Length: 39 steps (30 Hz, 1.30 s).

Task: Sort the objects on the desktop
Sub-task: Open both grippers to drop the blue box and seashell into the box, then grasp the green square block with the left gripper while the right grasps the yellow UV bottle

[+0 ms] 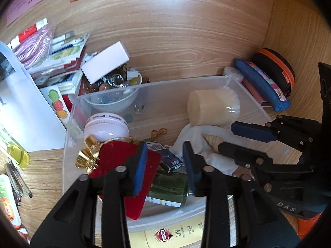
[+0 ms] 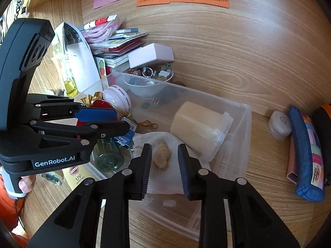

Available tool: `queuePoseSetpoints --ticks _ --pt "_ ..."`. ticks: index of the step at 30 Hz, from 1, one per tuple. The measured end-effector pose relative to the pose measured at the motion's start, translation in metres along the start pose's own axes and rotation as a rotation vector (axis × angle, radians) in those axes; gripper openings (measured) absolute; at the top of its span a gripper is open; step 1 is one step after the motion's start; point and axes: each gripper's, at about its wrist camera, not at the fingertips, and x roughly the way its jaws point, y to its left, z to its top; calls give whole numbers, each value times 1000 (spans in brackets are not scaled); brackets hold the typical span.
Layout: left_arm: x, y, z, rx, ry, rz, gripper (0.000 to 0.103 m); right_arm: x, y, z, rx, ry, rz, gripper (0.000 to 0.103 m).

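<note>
- Nearest the camera, the right gripper (image 2: 163,165) hangs over a clear bin (image 2: 238,124) with its fingers apart and nothing between them.
- Straight ahead, in line with the gap between the fingers, a small beige shell (image 2: 162,154) lies on a white cloth (image 2: 165,179) on the bin floor.
- The left gripper (image 1: 165,165) is also parted and empty, poised above the bin's left half over a red pouch (image 1: 118,155) with a gold bow, a small blue box (image 1: 170,161) and a green glass bottle (image 1: 169,186) lying on its side.
- A cream-filled jar (image 2: 198,128) lies on its side just right of the shell, resting against the bin's far wall.
- A pink round tin (image 1: 106,127) sits at the bin's back left, near the pouch.
- Outside the bin, a bowl of marbles (image 2: 149,72) stands behind it, and a blue pencil case (image 2: 306,155) lies well to the right.
- Risk, as I judge it: the shell is small and tapered, so closing fingers could squirt it sideways or pinch up cloth with it.
- Lifting the cloth by mistake could drag the shell or nudge the jar, which may roll.
- The two grippers are near each other over the bin and could collide if both descend.
- The left gripper may knock the bottle, which could roll against the box.
</note>
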Motion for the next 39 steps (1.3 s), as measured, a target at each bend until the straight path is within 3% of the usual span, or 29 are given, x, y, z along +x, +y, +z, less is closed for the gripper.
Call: queuePoseSetpoints --ticks 2,6,9,12,16,18,23,26,39 --pt "-5 -3 1 6 -19 4 40 -1 0 0 4 -5 -3 35" --pt "-21 -8 3 24 -72 1 42 -9 3 1 -1 -32 3 36" --pt "-32 -12 4 28 -103 35 50 -18 4 4 -15 -66 5 45" --pt "-44 -12 1 34 -123 63 53 -24 4 6 -23 -81 -30 52" --pt "-66 -7 -6 45 -152 112 69 -36 6 9 -37 -102 -52 61" --pt "-75 -4 -10 45 -164 121 71 -39 10 10 -49 -112 -69 70" --pt "-91 2 -22 38 -177 141 76 -53 27 10 -75 -140 -74 73" --pt "-96 7 -35 36 -172 155 77 -60 35 5 -81 -150 -87 82" --pt "-87 33 -101 10 -28 140 82 -63 66 -35 -49 -96 -66 82"
